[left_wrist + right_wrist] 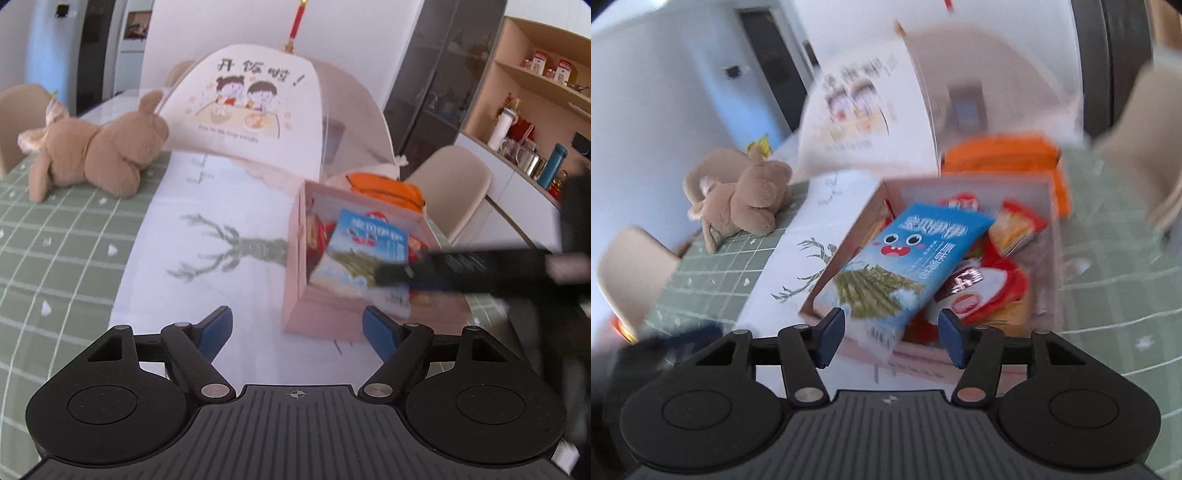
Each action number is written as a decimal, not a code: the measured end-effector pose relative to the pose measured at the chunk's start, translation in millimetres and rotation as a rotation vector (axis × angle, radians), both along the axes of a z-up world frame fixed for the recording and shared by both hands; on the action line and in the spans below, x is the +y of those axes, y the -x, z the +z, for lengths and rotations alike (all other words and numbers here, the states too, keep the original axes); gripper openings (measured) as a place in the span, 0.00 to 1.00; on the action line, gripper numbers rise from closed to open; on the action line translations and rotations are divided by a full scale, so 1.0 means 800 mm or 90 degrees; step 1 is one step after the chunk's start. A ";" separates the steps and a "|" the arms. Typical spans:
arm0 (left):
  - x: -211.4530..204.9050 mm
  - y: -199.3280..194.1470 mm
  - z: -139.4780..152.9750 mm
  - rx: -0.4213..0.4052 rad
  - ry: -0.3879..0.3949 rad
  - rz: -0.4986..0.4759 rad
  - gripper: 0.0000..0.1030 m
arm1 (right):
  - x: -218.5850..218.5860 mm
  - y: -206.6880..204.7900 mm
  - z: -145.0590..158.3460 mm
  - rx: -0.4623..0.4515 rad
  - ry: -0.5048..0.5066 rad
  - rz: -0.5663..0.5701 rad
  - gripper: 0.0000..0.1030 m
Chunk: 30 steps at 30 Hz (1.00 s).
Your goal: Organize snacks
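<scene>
Resting slantwise across the pink box (849,236), the blue seaweed packet (897,258) lies with its far corner on the red snack packs (982,284) already inside and its near, printed end hanging over the box's front wall. It sits on top of the pile because the box is already well filled; there is no flat floor left for it.

Right gripper (890,334): jaws partly apart, one blue pad on either side of the packet's near end. In the right wrist view a gap shows between each pad and the packet, so I read it as not gripped. The left wrist view is blurred and shows only the right gripper's dark finger (461,269) across the packet's lower part (354,254); it settles nothing more. Judgement: packet set down in the box or about to be nudged further in; it will likely need a push to lie below the rim.

Left gripper (297,328): jaws wide apart, nothing between them, held just short of the box's near left corner (295,314), over the white runner (221,258). Probably kept there to leave the box to the other hand.

Outward: orange pouch (1001,155) behind the box, domed food cover (251,110) beyond, plush toy (96,155) on the green checked tablecloth (55,240).
</scene>
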<state>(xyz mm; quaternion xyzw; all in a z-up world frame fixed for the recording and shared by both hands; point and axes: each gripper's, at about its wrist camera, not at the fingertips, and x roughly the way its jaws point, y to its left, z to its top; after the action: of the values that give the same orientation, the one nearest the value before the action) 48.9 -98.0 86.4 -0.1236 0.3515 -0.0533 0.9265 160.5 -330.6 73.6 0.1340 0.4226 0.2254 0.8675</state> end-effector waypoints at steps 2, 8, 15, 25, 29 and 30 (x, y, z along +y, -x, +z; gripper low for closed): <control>0.000 0.005 -0.007 0.013 0.009 0.001 0.80 | -0.002 -0.022 -0.010 0.008 0.015 -0.010 0.31; 0.002 0.010 -0.037 0.059 0.005 0.010 0.80 | -0.011 -0.043 -0.015 -0.045 0.104 -0.018 0.32; 0.012 0.035 -0.064 0.061 -0.070 0.026 0.79 | -0.012 0.019 -0.004 -0.128 0.186 -0.016 0.46; 0.031 0.074 -0.092 0.027 -0.107 0.077 0.79 | 0.016 0.167 0.000 -0.240 0.148 -0.051 0.84; 0.026 0.081 -0.098 0.002 -0.125 0.086 0.80 | 0.051 0.176 -0.046 -0.180 0.187 -0.012 0.84; 0.024 0.080 -0.099 -0.003 -0.131 0.089 0.80 | 0.059 0.176 -0.057 -0.169 0.200 -0.014 0.84</control>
<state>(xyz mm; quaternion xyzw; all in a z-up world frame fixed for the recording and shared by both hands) -15.0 -78.5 6.9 -0.0523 0.3435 0.0476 0.9365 19.6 -283.7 28.3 -0.0292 0.3327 0.1633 0.9283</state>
